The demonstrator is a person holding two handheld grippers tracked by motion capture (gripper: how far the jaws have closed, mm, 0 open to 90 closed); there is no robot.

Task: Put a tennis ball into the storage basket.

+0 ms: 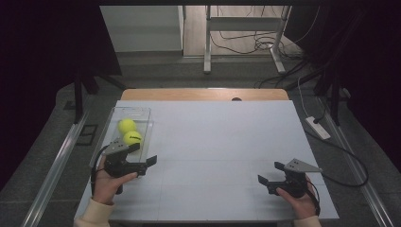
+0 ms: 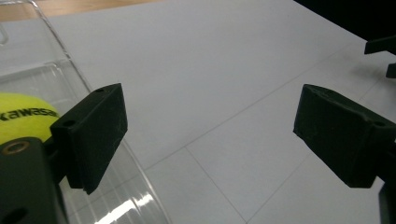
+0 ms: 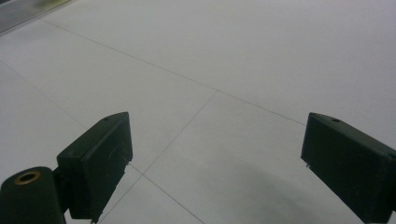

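High view: left claw (image 1: 143,153) released, jaws spread wide and holding nothing, parked just at the near end of the clear tray (image 1: 145,124), at about 8 o'clock on the worktop (image 1: 213,137). Two yellow tennis balls (image 1: 126,125) sit in that tray, one touching the other; the nearer ball (image 1: 133,137) lies just beyond the claw at its 11 o'clock, likely the next pick or just dropped, can't tell which. Tray walls keep the balls from rolling off. Right claw (image 1: 270,172) also released and empty, resting low at 4 o'clock, well apart from the tray, probably idle. Left gripper view: nearer ball behind the tray wall, left of the jaws.
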